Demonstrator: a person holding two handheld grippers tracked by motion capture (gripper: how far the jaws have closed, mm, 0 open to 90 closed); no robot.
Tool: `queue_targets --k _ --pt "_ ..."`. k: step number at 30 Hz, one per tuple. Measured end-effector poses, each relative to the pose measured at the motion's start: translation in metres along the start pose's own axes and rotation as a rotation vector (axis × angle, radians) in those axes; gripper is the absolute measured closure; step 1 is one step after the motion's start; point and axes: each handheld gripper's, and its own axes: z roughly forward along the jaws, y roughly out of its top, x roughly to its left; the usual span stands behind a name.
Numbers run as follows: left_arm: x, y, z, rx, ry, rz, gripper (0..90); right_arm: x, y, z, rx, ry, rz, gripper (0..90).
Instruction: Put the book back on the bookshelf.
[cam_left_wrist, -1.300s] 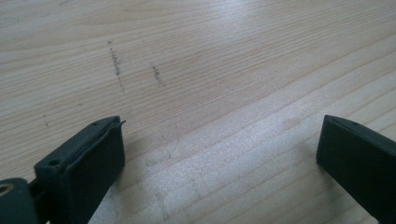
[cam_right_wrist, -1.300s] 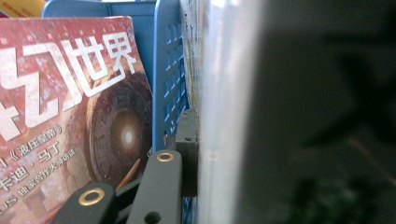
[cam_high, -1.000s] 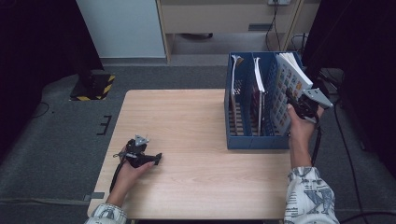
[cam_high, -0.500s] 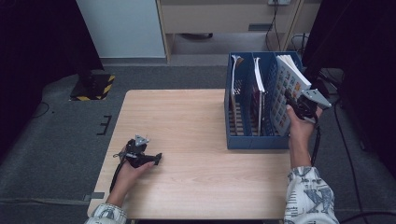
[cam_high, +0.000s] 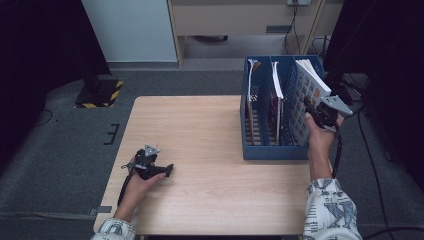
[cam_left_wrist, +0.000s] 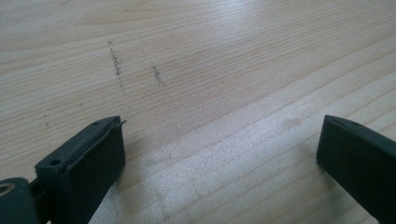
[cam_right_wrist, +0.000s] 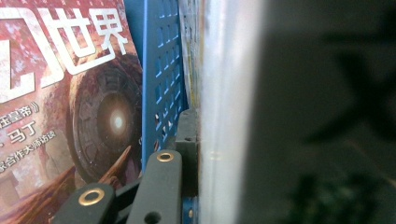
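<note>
A blue file rack (cam_high: 270, 151) stands at the right end of the wooden table (cam_high: 210, 125). A white-paged book with a colourful patterned cover (cam_high: 306, 95) leans to the right in its rightmost slot. My right gripper (cam_high: 314, 111) is shut on that book's near edge. In the right gripper view its left jaw presses the book's white page block (cam_right_wrist: 224, 93), and the other jaw is hidden behind the book. My left gripper (cam_high: 168, 170) rests on the table at the front left. Its jaws stand wide open over bare wood (cam_left_wrist: 219, 154).
Two more books stand in the rack's other slots, one with a red cover (cam_right_wrist: 56, 93) behind a blue perforated divider (cam_right_wrist: 161, 70). Grey carpet surrounds the table, with a cabinet (cam_high: 235, 20) behind it. The right gripper's cable (cam_high: 339, 150) hangs off the table's right edge.
</note>
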Motion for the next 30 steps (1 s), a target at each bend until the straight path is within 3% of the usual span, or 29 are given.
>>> queue_targets --k 30 --pt "-0.0001 0.0001 0.0001 0.0 0.001 0.0 0.5 0.0008 -0.0009 0.0058 -0.006 0.029 0.031 73.8"
